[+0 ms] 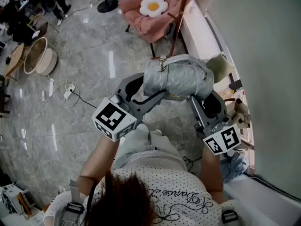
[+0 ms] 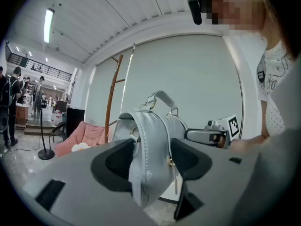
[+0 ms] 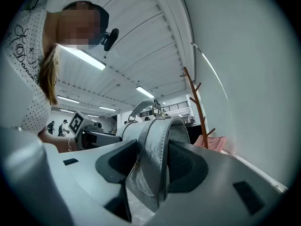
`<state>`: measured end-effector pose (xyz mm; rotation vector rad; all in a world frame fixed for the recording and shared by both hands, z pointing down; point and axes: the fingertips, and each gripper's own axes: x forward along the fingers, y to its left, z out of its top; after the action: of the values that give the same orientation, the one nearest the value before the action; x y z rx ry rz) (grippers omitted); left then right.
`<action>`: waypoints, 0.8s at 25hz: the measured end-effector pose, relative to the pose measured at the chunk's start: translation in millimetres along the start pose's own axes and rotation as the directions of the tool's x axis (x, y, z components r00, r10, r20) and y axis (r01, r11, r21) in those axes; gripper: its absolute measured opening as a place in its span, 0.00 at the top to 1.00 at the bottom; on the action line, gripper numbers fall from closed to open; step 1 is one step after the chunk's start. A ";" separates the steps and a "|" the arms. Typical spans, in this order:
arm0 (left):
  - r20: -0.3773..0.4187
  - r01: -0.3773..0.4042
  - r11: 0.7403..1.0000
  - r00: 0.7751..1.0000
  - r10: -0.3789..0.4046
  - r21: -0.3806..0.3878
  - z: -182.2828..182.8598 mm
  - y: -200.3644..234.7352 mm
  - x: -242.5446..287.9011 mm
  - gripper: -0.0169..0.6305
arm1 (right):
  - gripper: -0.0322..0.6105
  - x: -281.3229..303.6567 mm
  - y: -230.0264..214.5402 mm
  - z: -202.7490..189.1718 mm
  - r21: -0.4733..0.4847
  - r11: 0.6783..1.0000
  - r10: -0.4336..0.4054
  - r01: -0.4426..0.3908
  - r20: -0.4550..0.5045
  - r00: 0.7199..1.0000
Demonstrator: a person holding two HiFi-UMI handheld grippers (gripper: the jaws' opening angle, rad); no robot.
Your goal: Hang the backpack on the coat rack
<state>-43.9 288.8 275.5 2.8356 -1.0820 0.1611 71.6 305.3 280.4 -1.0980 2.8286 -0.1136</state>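
- Head view: the silver backpack (image 1: 176, 76) rides in mid-air between left claw (image 1: 143, 94) and right claw (image 1: 203, 99), with the wooden coat rack (image 1: 181, 18) close ahead.
- Left claw view: jaws spread wide, pinching the backpack's padded edge.
- Right claw view: jaws clamped on a side fold. This looks like the carry; next, the top handle (image 3: 140, 105) needs lifting over a peg.

In the head view, the backpack (image 1: 176, 76) is covering the jaw tips of the left gripper (image 1: 149, 94) and the right gripper (image 1: 206, 99). It is also hiding the foot of the coat rack (image 1: 181, 18), whose top is running off the upper edge. Distant people (image 2: 11, 95) are showing too small to make out.
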 end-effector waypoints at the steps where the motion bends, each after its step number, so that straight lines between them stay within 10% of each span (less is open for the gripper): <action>1: -0.001 0.002 1.000 1.000 -0.002 -0.001 0.4 -2.3 -1.5 0.58 | 0.64 -1.7 1.3 1.4 0.001 1.000 0.000 0.000 0.003 1.000; 20: -0.008 0.008 1.000 1.000 -0.008 -0.011 5.1 -13.9 14.0 0.58 | 0.63 -15.5 -11.2 8.2 0.005 1.000 -0.002 0.002 -0.017 1.000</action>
<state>-23.9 289.2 271.5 2.8264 -1.0667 0.1648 91.5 307.3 274.6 -1.1045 2.8406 -0.1306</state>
